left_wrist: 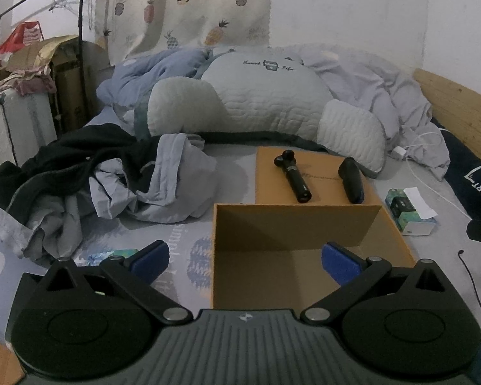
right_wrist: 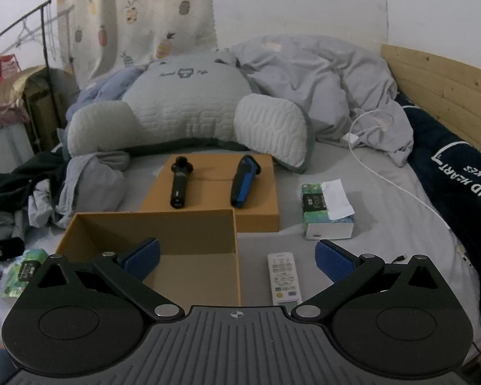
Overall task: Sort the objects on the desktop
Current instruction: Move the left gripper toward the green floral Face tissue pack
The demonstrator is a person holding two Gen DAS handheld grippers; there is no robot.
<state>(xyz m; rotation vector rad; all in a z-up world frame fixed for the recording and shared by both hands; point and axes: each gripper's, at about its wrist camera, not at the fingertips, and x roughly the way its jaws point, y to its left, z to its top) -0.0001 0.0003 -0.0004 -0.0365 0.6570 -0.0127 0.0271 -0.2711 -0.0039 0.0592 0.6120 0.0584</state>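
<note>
An open, empty cardboard box [left_wrist: 227,276] [right_wrist: 89,224] sits on the bed in front of both grippers. Behind it lies a flat box lid [left_wrist: 266,173] [right_wrist: 259,211]. On the lid lie a black handheld device [left_wrist: 293,176] [right_wrist: 180,183] and a blue-black shaver [left_wrist: 352,180] [right_wrist: 244,182]. A white remote [right_wrist: 284,277] lies right of the box, between my right gripper's fingers in view. A tissue pack [left_wrist: 410,212] [right_wrist: 327,211] lies further right. My left gripper [left_wrist: 245,261] is open and empty above the box. My right gripper [right_wrist: 237,258] is open and empty.
A large grey pillow [left_wrist: 256,96] [right_wrist: 182,109] and rumpled bedding sit behind the lid. Clothes [left_wrist: 96,179] are piled at left. A second tissue pack [right_wrist: 22,272] lies left of the box. A white charger cable [right_wrist: 384,173] runs at right beside a wooden headboard [right_wrist: 439,77].
</note>
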